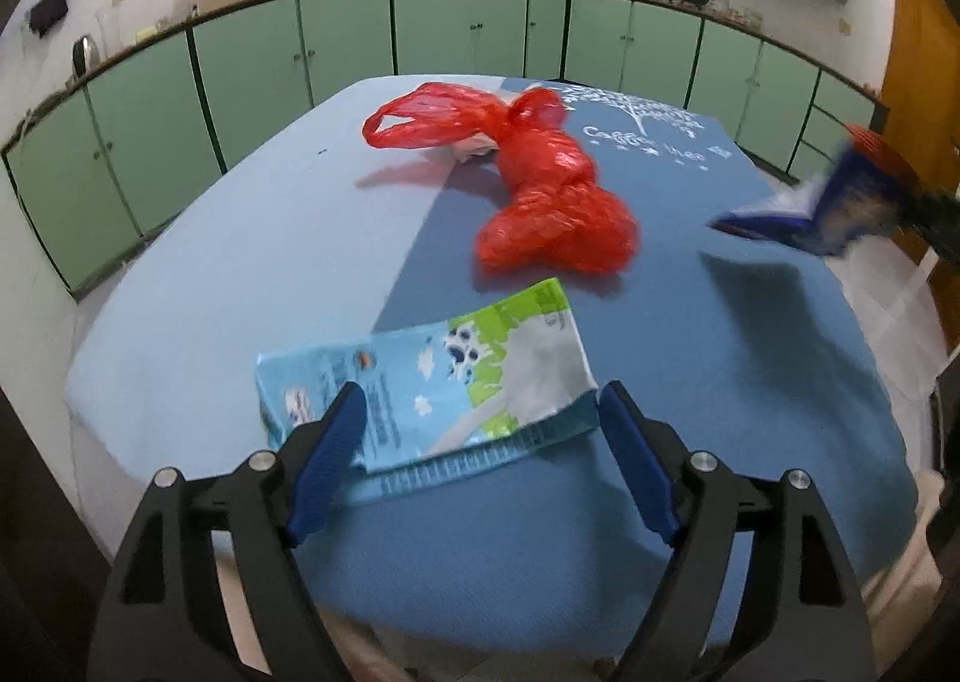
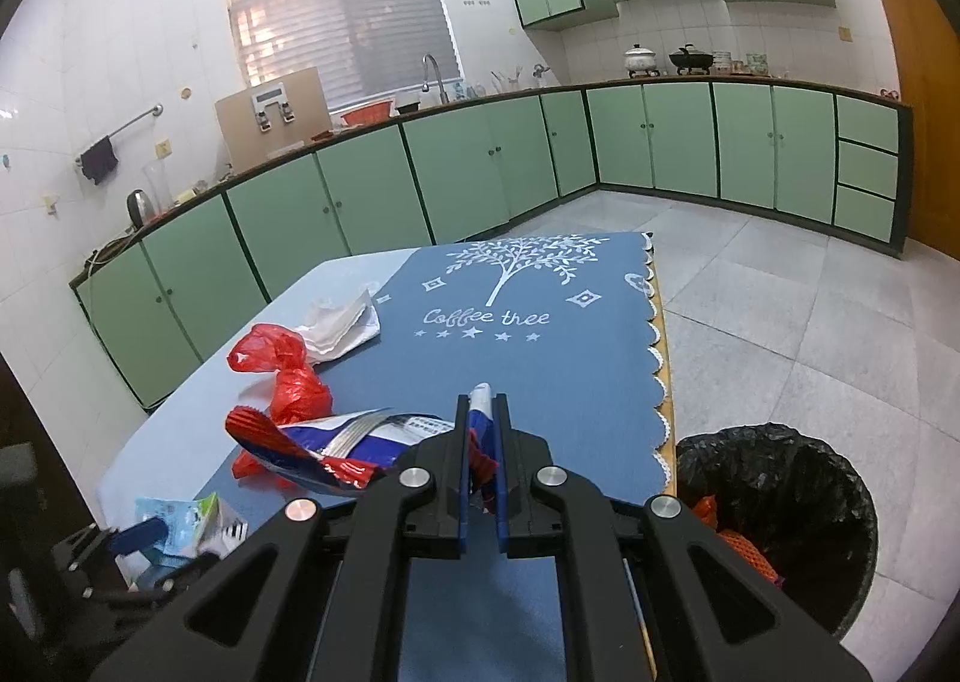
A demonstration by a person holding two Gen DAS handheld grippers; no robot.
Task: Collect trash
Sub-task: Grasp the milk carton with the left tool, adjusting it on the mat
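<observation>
Green-cupboard kitchen, blue-clothed bench point(image 1: 252, 238). Mid-collection: right tongs point(image 2: 483, 430) clamped on a blue-and-red wrapper point(image 2: 336, 442), lined bin point(image 2: 840, 478) on the floor just beside. Left tongs point(image 1: 480, 418) spread wide either side of one flattened carton point(image 1: 432, 382), not yet gripping. Next: close on it, then carry across. Counted: one carton, one wrapper, one red bag point(image 1: 540, 184), one crumpled tissue point(image 2: 339, 322).

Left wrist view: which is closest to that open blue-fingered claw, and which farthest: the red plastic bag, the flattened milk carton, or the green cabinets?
From the left gripper:
1. Milk carton, lying flat on the table between the open fingers.
2. Red plastic bag, mid-table beyond the carton.
3. Green cabinets, along the far wall.
</observation>
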